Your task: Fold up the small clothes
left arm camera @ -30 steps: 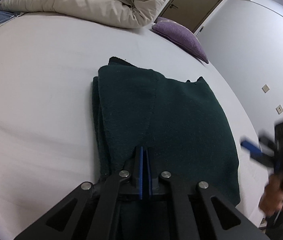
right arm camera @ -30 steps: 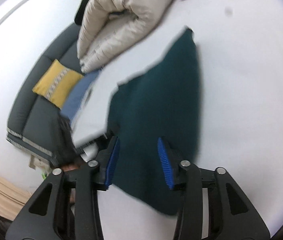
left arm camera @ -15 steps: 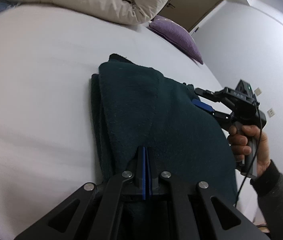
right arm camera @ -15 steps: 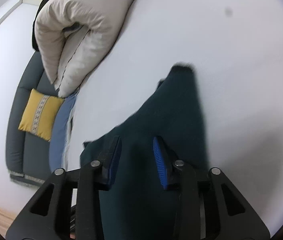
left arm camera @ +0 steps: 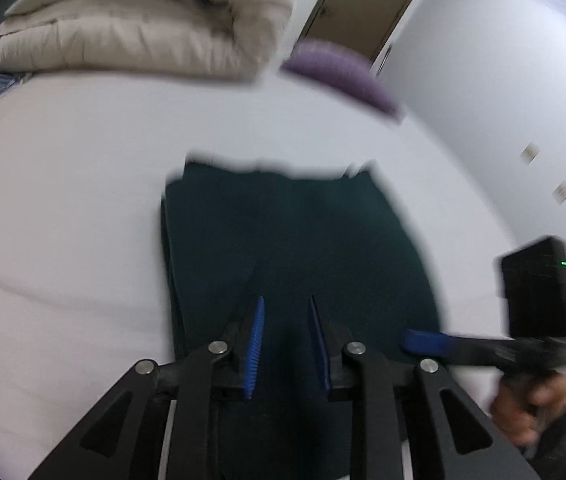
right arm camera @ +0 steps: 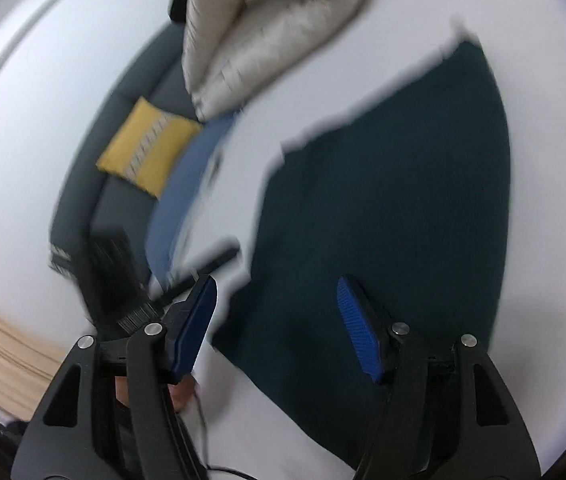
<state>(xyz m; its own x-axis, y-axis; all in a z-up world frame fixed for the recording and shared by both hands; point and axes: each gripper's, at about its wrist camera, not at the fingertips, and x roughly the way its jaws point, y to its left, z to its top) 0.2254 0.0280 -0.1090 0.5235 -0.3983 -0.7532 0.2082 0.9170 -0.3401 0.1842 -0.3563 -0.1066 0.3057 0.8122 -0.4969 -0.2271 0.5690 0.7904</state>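
Note:
A dark green folded garment [left arm camera: 291, 240] lies flat on the white bed [left arm camera: 63, 200]; it also shows in the right wrist view [right arm camera: 395, 200]. My left gripper [left arm camera: 285, 320] is open and empty, its blue pads apart just above the garment's near edge. My right gripper [right arm camera: 279, 292] is open wide and empty, above the garment's near corner. The right gripper also shows at the right of the left wrist view [left arm camera: 423, 340], next to the garment's right edge. Both views are blurred by motion.
A rolled cream duvet [left arm camera: 131, 28] lies at the far end of the bed, with a purple pillow [left arm camera: 343, 76] beside it. A grey sofa with a yellow cushion [right arm camera: 147, 148] and a blue cloth [right arm camera: 187, 184] stand past the bed's edge. A door [left arm camera: 363, 4] is behind.
My left gripper has opened and let go of the garment, which now lies flat. My right gripper has pulled back from the far edge to the near corner and opened wider.

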